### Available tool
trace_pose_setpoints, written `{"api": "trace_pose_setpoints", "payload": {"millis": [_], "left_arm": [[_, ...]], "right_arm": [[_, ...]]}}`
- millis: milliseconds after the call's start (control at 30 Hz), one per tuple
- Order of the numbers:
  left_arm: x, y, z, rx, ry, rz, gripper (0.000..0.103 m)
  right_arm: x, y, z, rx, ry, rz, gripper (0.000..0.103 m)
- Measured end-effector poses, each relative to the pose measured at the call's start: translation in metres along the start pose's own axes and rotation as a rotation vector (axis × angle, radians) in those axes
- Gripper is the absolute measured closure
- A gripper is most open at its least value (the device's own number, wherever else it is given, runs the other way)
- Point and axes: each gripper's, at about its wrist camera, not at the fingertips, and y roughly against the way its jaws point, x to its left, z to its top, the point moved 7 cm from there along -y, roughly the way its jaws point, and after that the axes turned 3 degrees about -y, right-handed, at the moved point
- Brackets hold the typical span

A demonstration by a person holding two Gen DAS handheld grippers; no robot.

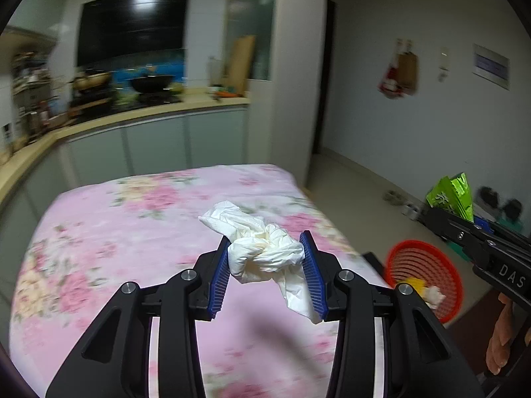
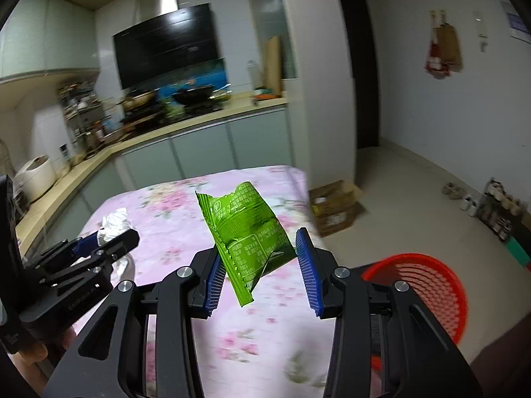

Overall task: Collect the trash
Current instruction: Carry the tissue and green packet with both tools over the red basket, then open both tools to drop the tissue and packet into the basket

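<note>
in the left wrist view, the left tool [image 1: 267, 265] clamps a crumpled white paper tissue [image 1: 262, 248] between its blue ribbed pads above the table [image 1: 99, 248] with its pink floral cloth, and a red plastic mesh basket [image 1: 428, 258] sits on the floor to the right with some scraps inside. in the right wrist view, the right tool [image 2: 262, 265] holds a crinkled green foil snack wrapper [image 2: 245, 232] by its lower part, above the same table, with the red basket just to the right and the left tool with its tissue off to the left.
</note>
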Motion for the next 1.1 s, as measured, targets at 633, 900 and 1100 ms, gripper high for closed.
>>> {"api": "trace_pose_setpoints", "payload": {"millis": [633, 900, 1100], "left_arm": [[-0.174, -0.095, -0.024, 0.175, -0.195, -0.364, 0.064], [-0.22, -0.135, -0.054, 0.284, -0.269, -0.398, 0.063], [-0.228, -0.148, -0.067, 0.323, -0.282, -0.399, 0.043]], "right_arm": [[-0.149, 0.009, -0.037, 0.08, -0.2, -0.289, 0.063], [-0.184, -0.012, -0.06, 0.18, -0.265, -0.309, 0.062], [-0.199, -0.023, -0.065, 0.214, -0.341, -0.254, 0.04]]}}
